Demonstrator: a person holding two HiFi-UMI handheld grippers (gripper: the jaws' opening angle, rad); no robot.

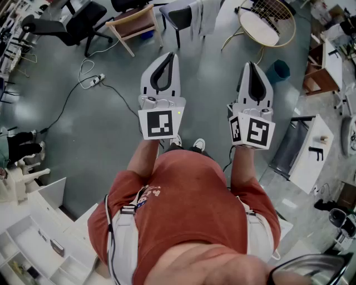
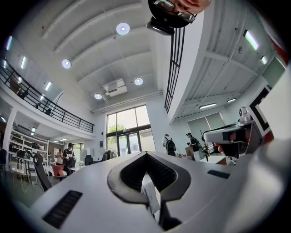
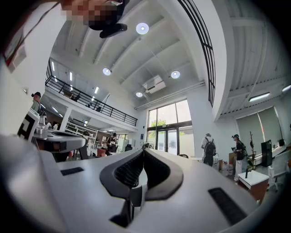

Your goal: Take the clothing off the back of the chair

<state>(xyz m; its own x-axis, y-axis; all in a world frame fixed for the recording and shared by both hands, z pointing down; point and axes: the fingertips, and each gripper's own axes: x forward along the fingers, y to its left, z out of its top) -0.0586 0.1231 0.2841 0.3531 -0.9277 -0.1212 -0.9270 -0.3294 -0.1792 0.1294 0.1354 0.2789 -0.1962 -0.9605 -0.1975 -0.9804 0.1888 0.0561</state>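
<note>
Both tools are pinched shut with nothing in them, left tool [image 1: 172, 54] and right tool [image 1: 251, 64] held out in front, well short of the dark chair [image 1: 179, 16] where the pale clothing [image 1: 204, 15] looks draped over the back. I'd walk up, open one tool wide, pinch the fabric near its top edge and lift up rather than yank (dragging could tip the chair). Grey floor [image 1: 111, 133] has a cable [image 1: 83, 83] trailing across it; the room's a big open office with a high ceiling.

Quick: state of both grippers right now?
Left gripper: closed, holding nothing.
Right gripper: closed, holding nothing.
</note>
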